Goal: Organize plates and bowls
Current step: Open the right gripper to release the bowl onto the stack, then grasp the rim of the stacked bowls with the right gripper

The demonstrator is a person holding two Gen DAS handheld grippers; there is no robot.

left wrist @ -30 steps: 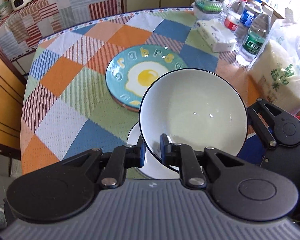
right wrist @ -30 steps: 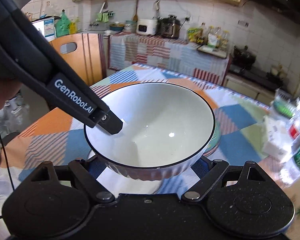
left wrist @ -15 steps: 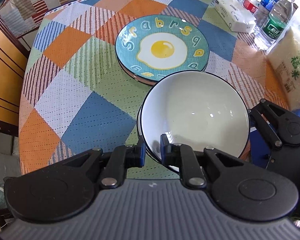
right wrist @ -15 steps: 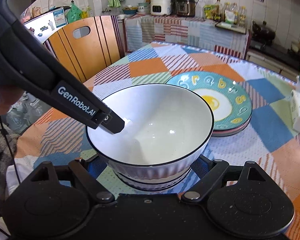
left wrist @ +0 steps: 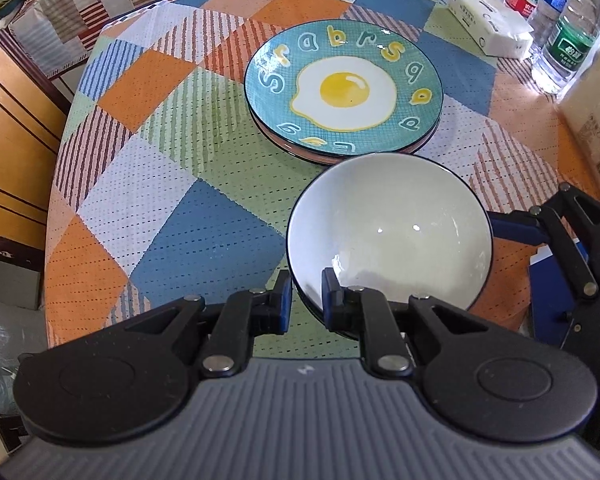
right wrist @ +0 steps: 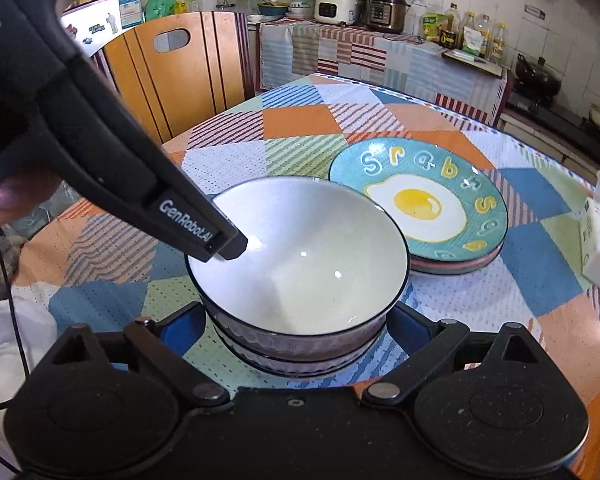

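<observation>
Two bowls [right wrist: 300,264] are now nested near the front edge of the table [left wrist: 180,168], the white one sitting inside another whose ribbed wall shows below it in the right wrist view. The left claw [left wrist: 305,300] has the rim of the top bowl between its fingers, one inside and one outside, with a small gap, so I cannot tell if it grips or is already loose. The right claw [right wrist: 296,330] is wide open with its blue pads on both sides of the lower bowl, apparently not touching it. Just beside the bowls, toward the middle of the table, the plates [left wrist: 344,88] lie in a stack with the egg plate on top and at least one reddish rim under it. I judge the task nearly finished: plates are together, bowls are together. What remains seems only to release the rim and take both claws away without tipping the stack. The bottles [left wrist: 572,36] and tissue pack [left wrist: 488,24] at the far right corner are well apart.
</observation>
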